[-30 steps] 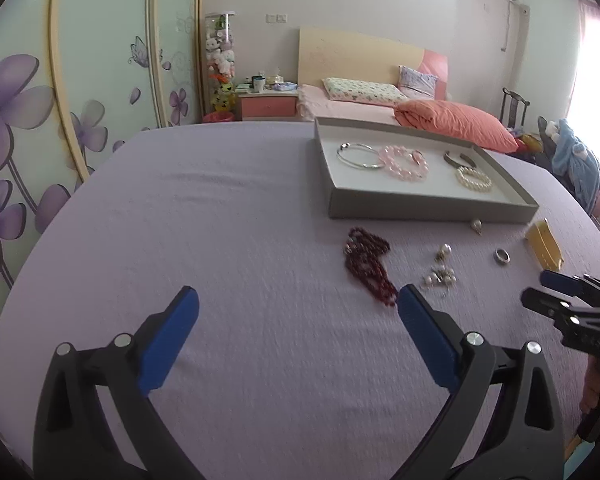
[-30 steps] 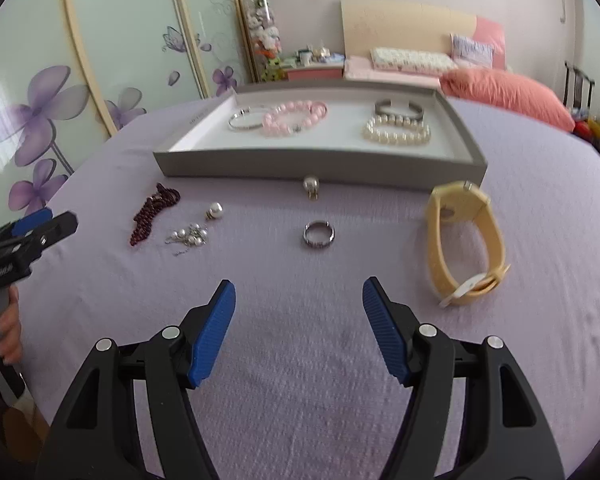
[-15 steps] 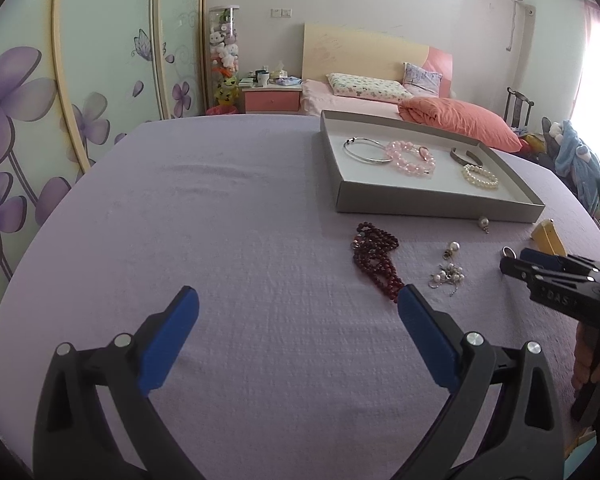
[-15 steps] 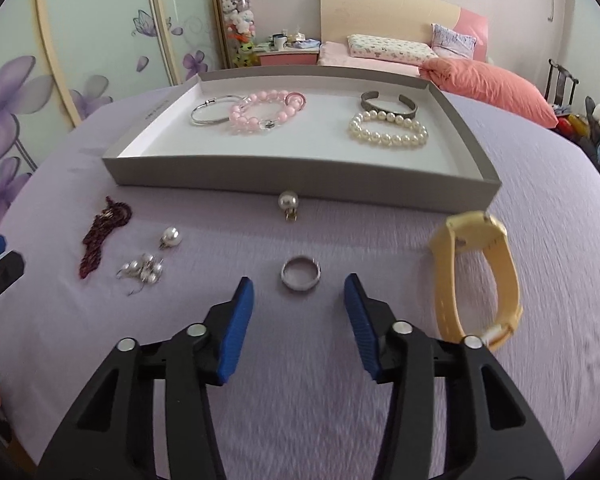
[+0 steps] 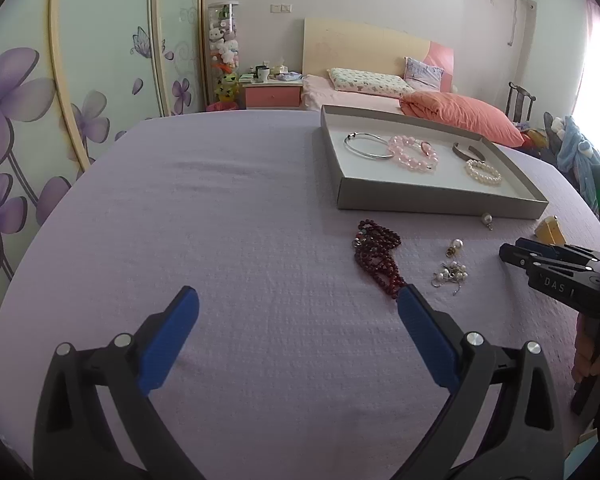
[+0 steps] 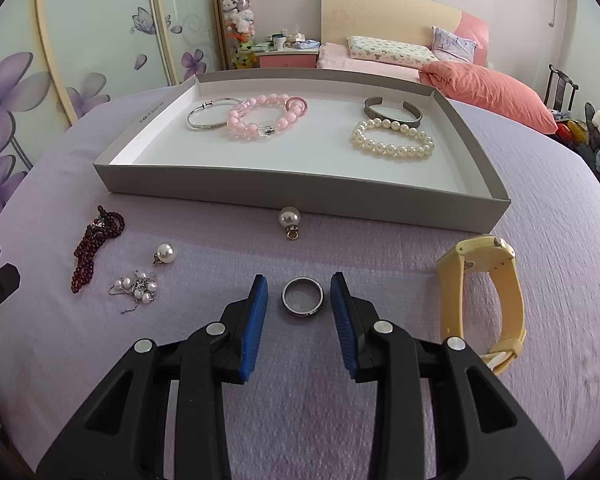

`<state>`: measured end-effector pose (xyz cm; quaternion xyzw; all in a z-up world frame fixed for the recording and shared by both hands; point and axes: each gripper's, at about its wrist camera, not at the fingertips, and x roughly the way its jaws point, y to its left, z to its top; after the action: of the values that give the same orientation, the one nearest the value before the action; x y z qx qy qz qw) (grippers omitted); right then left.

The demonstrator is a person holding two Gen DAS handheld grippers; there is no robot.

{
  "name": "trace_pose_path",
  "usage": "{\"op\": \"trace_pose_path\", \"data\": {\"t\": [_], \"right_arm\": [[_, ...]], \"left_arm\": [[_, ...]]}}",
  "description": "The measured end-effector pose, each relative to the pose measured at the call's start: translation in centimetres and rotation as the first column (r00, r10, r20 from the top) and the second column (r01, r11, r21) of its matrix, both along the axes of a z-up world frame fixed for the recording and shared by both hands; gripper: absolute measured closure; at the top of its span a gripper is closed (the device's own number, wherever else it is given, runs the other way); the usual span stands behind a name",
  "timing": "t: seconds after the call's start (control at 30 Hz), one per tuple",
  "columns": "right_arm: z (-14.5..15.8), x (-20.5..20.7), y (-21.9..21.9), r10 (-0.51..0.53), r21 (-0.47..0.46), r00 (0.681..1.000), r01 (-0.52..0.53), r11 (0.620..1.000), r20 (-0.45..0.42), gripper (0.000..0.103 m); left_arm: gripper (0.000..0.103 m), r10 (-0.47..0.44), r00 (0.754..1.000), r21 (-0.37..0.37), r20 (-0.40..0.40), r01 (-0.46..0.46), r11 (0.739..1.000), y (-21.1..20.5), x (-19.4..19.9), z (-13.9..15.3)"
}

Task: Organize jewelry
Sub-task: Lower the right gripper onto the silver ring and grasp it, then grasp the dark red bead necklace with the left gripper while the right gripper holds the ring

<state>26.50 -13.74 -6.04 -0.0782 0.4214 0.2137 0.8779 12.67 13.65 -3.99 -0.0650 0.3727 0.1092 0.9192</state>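
A silver ring (image 6: 302,296) lies on the purple cloth between the blue pads of my right gripper (image 6: 299,295), which is open with a narrow gap and not touching it. A grey tray (image 6: 300,196) behind it holds a silver bangle (image 6: 206,116), a pink bead bracelet (image 6: 260,117), a pearl bracelet (image 6: 394,143) and a dark cuff (image 6: 392,109). My left gripper (image 5: 296,304) is wide open and empty above bare cloth; a dark red bead string (image 5: 376,256) lies by its right fingertip.
Loose on the cloth: a pearl pendant (image 6: 289,219) at the tray's front wall, a pearl earring (image 6: 165,253), a pearl cluster (image 6: 138,286), the red beads (image 6: 94,240) and a yellow watch (image 6: 488,288). The right gripper shows in the left wrist view (image 5: 556,268).
My right gripper has moved forward and down and narrowed, so the ring now sits between its pads. The left gripper has stayed wide open, shifting only slightly.
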Motion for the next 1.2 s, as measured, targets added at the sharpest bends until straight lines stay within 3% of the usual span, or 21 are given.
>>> {"op": "trace_pose_path", "data": {"t": [0.5, 0.73, 1.0, 1.2], "right_arm": [[1.5, -1.8, -3.0, 0.025, 0.115, 0.999, -0.022, 0.993, -0.028, 0.081], [2.2, -1.8, -3.9, 0.025, 0.14, 1.0, -0.023, 0.99, -0.017, 0.081], [2.0, -1.5, -4.1, 0.025, 0.151, 0.999, -0.021, 0.988, -0.028, 0.081], [2.0, -1.4, -4.0, 0.032, 0.159, 0.999, -0.027, 0.987, -0.03, 0.081]], "left_arm": [[0.005, -0.069, 0.996, 0.044, -0.052, 0.071, 0.997, -3.1, 4.3, -0.5], [0.025, -0.058, 0.993, 0.025, -0.099, 0.061, 0.998, -3.7, 7.1, -1.7], [0.036, -0.072, 0.989, 0.009, -0.129, 0.074, 0.997, -4.3, 8.5, -2.8], [0.05, -0.067, 0.989, -0.006, -0.133, 0.067, 0.998, -4.7, 9.4, -2.9]]}}
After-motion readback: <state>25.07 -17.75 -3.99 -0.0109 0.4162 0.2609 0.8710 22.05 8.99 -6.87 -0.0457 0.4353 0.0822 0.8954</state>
